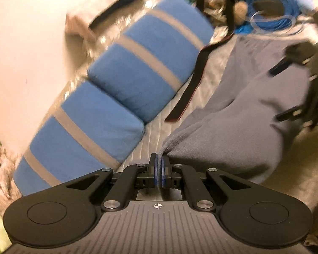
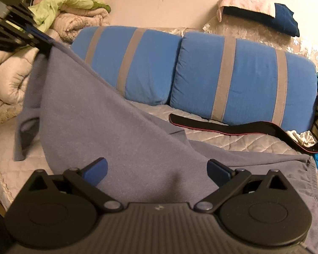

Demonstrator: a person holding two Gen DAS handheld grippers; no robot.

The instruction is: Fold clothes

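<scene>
left tongs (image 1: 159, 165) pinching grey-blue garment (image 1: 233, 122)

The left wrist view sits low and close over the bed, tilted, facing the blue pillows (image 1: 120, 89) in its upper centre. The right wrist view looks level at the same pillows (image 2: 190, 72) from further back; both share the grey cloth (image 2: 108, 127).

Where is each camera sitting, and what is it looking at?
Left wrist: sits on the left tool, looking along its shut fingers, which pinch the grey-blue cloth; the right tool shows, blurred.
Right wrist: sits on the right tool, open over the cloth, facing the blue cushions; the left tool holds a corner.
Shared: cloth, cushions, black strap.
</scene>
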